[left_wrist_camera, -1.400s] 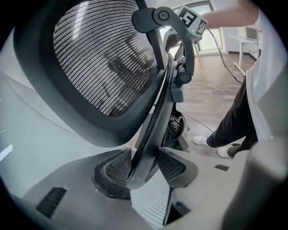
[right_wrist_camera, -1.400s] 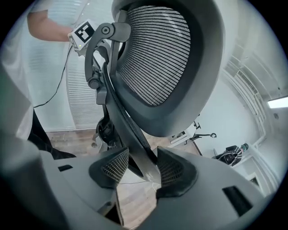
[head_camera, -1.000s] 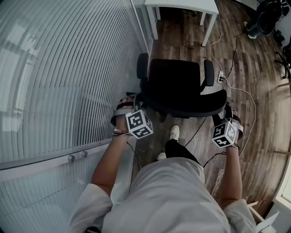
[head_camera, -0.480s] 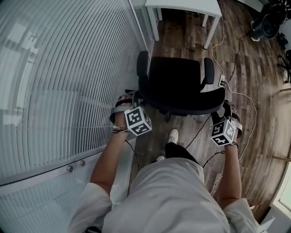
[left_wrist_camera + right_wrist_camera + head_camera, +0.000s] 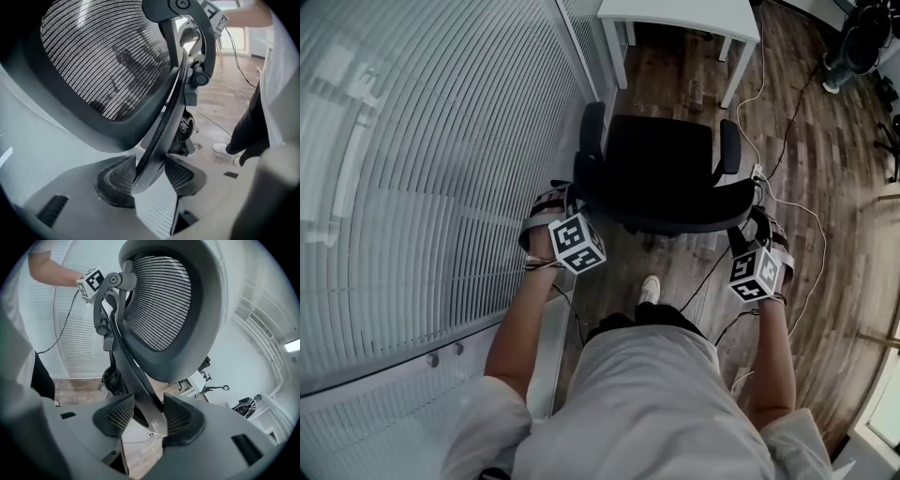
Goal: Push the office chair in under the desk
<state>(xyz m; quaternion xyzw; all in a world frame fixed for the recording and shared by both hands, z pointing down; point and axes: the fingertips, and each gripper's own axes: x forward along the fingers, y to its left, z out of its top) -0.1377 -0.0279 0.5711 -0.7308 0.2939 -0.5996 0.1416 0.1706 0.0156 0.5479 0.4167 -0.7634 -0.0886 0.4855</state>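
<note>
The black mesh-backed office chair [image 5: 661, 173] stands on the dark wood-plank floor [image 5: 830, 187], beside a wall of white slatted blinds [image 5: 441, 141]. It is just short of the white table [image 5: 680, 13], a little nearer than a second ago. My left gripper [image 5: 149, 176] and right gripper [image 5: 150, 417] are each clamped on a side edge of its backrest frame.

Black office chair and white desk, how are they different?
The black office chair is dark with a mesh back and armrests; the white desk is pale with straight legs. The chair is gripped at its backrest by the left gripper and right gripper; the desk stands farther ahead, untouched. Both stand on the wooden floor.
</note>
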